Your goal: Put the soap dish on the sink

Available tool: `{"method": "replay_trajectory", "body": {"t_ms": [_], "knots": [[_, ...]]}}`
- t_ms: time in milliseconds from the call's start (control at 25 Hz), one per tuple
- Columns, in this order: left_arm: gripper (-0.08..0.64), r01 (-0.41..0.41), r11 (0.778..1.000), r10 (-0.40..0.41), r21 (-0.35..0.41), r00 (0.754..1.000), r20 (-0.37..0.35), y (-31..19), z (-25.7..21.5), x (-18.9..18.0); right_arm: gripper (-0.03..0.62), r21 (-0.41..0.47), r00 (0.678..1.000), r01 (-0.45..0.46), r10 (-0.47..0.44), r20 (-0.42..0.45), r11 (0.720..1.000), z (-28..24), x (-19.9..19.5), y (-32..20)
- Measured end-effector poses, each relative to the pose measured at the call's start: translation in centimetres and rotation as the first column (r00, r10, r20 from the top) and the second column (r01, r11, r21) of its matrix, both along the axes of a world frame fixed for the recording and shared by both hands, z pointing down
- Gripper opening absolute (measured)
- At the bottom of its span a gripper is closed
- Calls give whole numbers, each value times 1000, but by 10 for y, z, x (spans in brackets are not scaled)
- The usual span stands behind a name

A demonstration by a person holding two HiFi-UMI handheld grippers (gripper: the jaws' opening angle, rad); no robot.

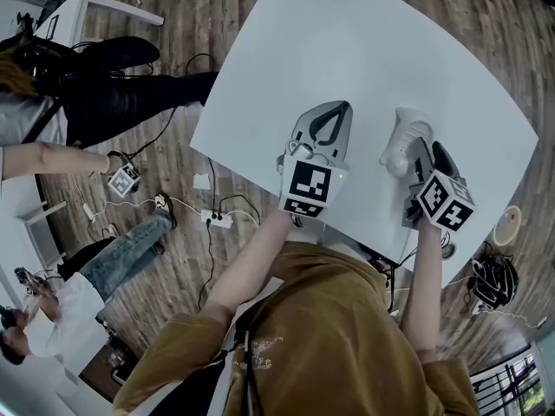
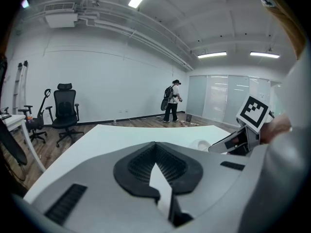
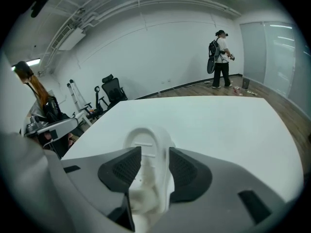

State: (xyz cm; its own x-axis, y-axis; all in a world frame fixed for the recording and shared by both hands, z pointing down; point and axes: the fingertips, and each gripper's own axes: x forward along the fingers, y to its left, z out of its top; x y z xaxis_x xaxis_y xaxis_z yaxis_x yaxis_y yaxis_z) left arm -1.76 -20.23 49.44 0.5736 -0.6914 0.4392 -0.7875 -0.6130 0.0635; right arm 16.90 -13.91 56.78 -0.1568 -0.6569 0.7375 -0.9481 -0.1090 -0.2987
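One soap dish [image 1: 401, 141], two grippers, one desk [image 1: 347, 33]. In the head view the white soap dish sits on the desk toward its 4 o'clock side, just beside the left gripper [image 1: 340, 109] at that gripper's 3 o'clock. The right gripper [image 3: 154, 150] is clenched on the soap dish, a dark pad pressed to each of its sides and its rounded end sticking out past the jaws toward 12 o'clock. The left gripper is clenched with its tips together and nothing between them, low over bare desk.

The desk is plain white with rounded corners. The floor [image 1: 173, 7] is wood plank, with one power strip [image 1: 217, 218] and loose cables at the desk's 8 o'clock. The room has white walls and strip lights. One black office chair [image 2: 64, 111] stands at 9 o'clock and one person [image 2: 171, 101] at the far wall.
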Motion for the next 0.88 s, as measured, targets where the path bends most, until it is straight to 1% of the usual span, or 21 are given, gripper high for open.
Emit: {"method": "replay_trajectory", "body": {"t_ms": [160, 240, 480, 680, 760, 880], "knots": [[8, -6, 1000, 6, 7, 1000, -3, 4, -5, 0, 49, 37, 998, -64, 65, -23, 997, -8, 10, 6], [8, -9, 1000, 9, 11, 1000, -4, 6, -7, -1, 9, 53, 997, -70, 72, -35, 996, -12, 11, 9], [8, -26, 999, 26, 31, 1000, -10, 16, -16, 0, 9, 113, 994, -92, 97, -46, 989, -29, 12, 19], [8, -30, 998, 32, 53, 999, -38, 24, -35, 0, 9, 177, 989, -90, 109, -100, 980, -54, 11, 31], [8, -36, 997, 39, 69, 998, -50, 27, -45, 1, 9, 213, 987, -89, 115, -113, 973, -66, 11, 34], [8, -58, 994, 63, 93, 997, -54, 30, -59, 5, 9, 280, 986, -92, 127, -111, 956, -88, 10, 38]]}}
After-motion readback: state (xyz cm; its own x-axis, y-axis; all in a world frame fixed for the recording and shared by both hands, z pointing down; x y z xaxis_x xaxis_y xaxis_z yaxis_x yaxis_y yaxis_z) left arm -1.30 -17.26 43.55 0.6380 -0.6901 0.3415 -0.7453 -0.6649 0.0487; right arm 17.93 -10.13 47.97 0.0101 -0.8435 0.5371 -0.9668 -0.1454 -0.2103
